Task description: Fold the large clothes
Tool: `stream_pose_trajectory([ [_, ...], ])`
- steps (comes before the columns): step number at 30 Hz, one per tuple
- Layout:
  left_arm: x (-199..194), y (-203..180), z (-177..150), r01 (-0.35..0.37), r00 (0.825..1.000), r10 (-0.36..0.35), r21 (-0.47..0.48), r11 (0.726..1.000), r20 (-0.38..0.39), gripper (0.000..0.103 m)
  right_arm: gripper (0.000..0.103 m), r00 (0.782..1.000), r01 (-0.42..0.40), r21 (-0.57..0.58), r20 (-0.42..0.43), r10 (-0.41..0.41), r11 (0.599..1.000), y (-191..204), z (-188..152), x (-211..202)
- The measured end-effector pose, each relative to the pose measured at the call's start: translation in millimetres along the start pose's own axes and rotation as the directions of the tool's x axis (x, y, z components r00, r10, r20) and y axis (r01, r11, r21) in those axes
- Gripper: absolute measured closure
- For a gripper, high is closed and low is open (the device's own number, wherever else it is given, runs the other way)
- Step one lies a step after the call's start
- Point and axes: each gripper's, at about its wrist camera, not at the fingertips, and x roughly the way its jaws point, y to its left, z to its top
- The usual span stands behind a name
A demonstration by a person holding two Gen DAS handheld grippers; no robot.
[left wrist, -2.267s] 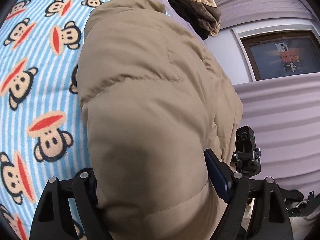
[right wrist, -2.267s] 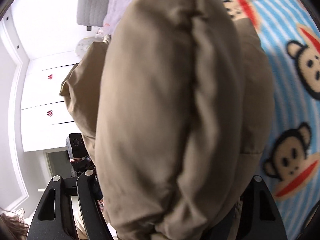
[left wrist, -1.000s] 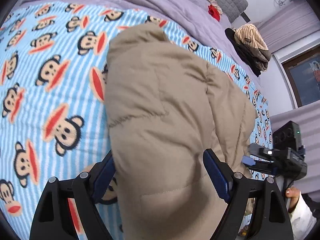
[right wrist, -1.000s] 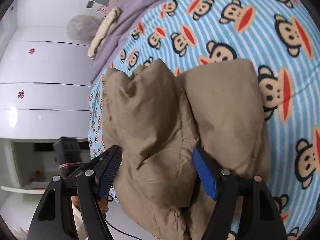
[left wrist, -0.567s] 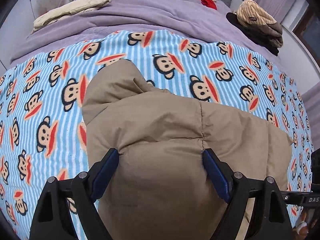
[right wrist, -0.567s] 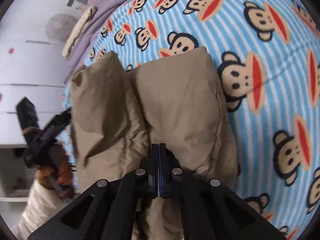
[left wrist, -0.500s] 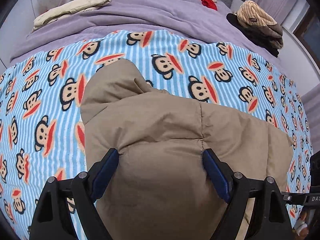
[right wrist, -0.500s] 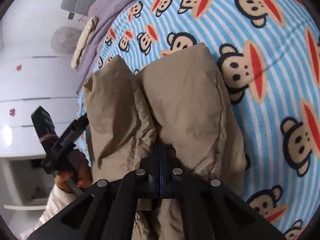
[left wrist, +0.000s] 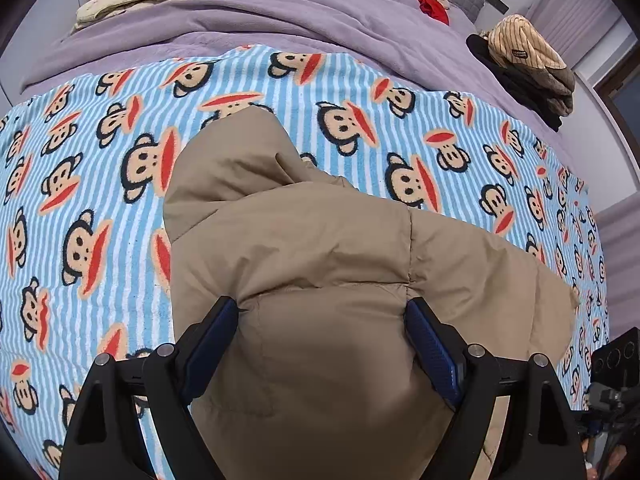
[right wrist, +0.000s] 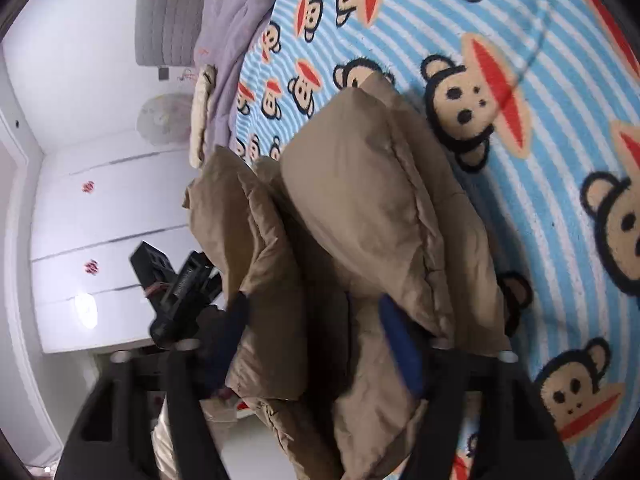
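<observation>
On the bed, over the monkey-print blanket (left wrist: 80,184), lies the tan puffer coat (left wrist: 320,248) in a bulky folded bundle, its far end toward the purple duvet (left wrist: 248,24) and its near end reaching the edge where both grippers work. The left gripper (left wrist: 322,344) is spread wide, its blue pads (left wrist: 210,340) pressed into either side of a thick padded section, so it grips the coat's near end. The right gripper (right wrist: 316,340) has just been opening; its jaws stand apart with coat layers between them, but that view is blurred and the pads do not seem to pinch the cloth, so I read it as let go. In the right wrist view the coat (right wrist: 360,216) shows two stacked folds, one lobe leaning toward the wardrobe (right wrist: 104,208) side and overhanging the bed's edge, with the left gripper (right wrist: 176,288) beside it. The step in hand looks like setting down and settling a fold just laid. Next, the right gripper probably needs to back clear of the layers without dragging them, then take the overhanging lobe and tuck it onto the bundle, while the left holds the padding steady. Puffy fill tends to spring back, so pressing the fold flat may be needed.
</observation>
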Motion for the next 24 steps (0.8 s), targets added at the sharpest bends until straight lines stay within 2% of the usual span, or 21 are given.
stream_pose_trajectory([
  [2,1,-3,1,-0.011,1.0,0.011,0.011,1.0,-0.002,0.017,0.02,0.999,-0.052,0.004,0.002,0.052,0.999,1,-3,-6],
  [5,2,-6,2,-0.028,1.0,0.028,0.016,0.999,-0.008,0.017,0.021,0.998,-0.028,-0.051,-0.057,0.025,0.998,17,0,15],
  [7,1,-10,3,-0.045,0.999,0.045,0.019,0.999,-0.01,0.017,0.046,0.995,0.025,-0.109,-0.097,-0.036,0.994,32,-2,31],
  [8,0,-14,3,-0.058,0.998,0.058,0.026,0.998,-0.01,0.017,0.084,0.989,0.095,-0.159,-0.098,-0.112,0.983,42,-4,39],
  [9,1,-18,3,-0.067,0.998,0.067,0.037,0.997,-0.009,0.017,0.091,0.978,0.174,-0.208,-0.077,-0.194,0.962,50,-7,42],
  [11,4,-32,1,-0.089,0.996,0.089,0.075,0.993,-0.001,0.017,0.092,0.953,0.289,-0.308,0.007,-0.302,0.906,62,-16,35],
  [14,14,-56,-6,-0.12,0.993,0.12,0.147,0.982,0.011,0.012,0.092,0.871,0.479,-0.366,0.087,-0.483,0.798,47,-24,25],
  [15,18,-63,-9,-0.131,0.991,0.131,0.167,0.977,0.014,0.01,0.093,0.855,0.505,-0.347,0.075,-0.514,0.79,34,-23,23],
  [16,20,-67,-10,-0.151,0.989,0.15,0.181,0.972,0.017,0.009,0.094,0.858,0.501,-0.305,0.052,-0.512,0.809,19,-22,20],
  [17,21,-70,-11,-0.172,0.985,0.172,0.191,0.966,0.021,0.009,0.095,0.872,0.48,-0.267,0.043,-0.488,0.835,10,-20,14],
  [19,15,-70,-12,-0.171,0.985,0.17,0.191,0.967,0.024,0.009,0.096,0.889,0.453,-0.221,0.044,-0.455,0.864,3,-21,7],
  [24,-12,-61,-22,-0.154,0.988,0.154,0.189,0.97,0.014,0.009,0.096,0.872,0.482,-0.249,0.041,-0.488,0.84,9,-31,8],
])
